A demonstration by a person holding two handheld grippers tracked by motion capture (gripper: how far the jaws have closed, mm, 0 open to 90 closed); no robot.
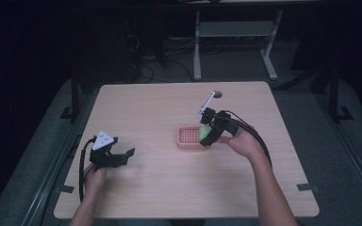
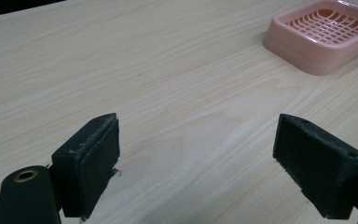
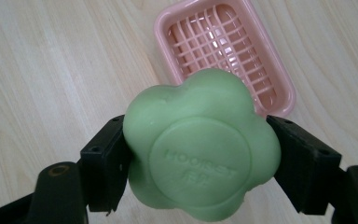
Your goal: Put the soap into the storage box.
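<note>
A green flower-shaped soap bar [image 3: 200, 144] is clamped between the two black jaws of my right gripper [image 3: 198, 154]. From the high view, that gripper [image 1: 206, 133] holds the soap [image 1: 203, 133] just over the right end of a pink slotted soap dish [image 1: 188, 137]. The dish [image 3: 223, 46] lies empty below the soap. My left gripper [image 1: 128, 157] rests low over the table near its left front, jaws wide apart with nothing between them. In the left gripper view the gripper [image 2: 198, 163] faces bare wood, and the dish [image 2: 324, 32] sits far off at the upper right.
The light wooden table [image 1: 169, 188] has a round cable hole [image 1: 216, 94] near its far edge, with a thin white stick [image 1: 206, 104] lying by it. Cables trail from both grippers. Dark floor and desk legs lie beyond the table.
</note>
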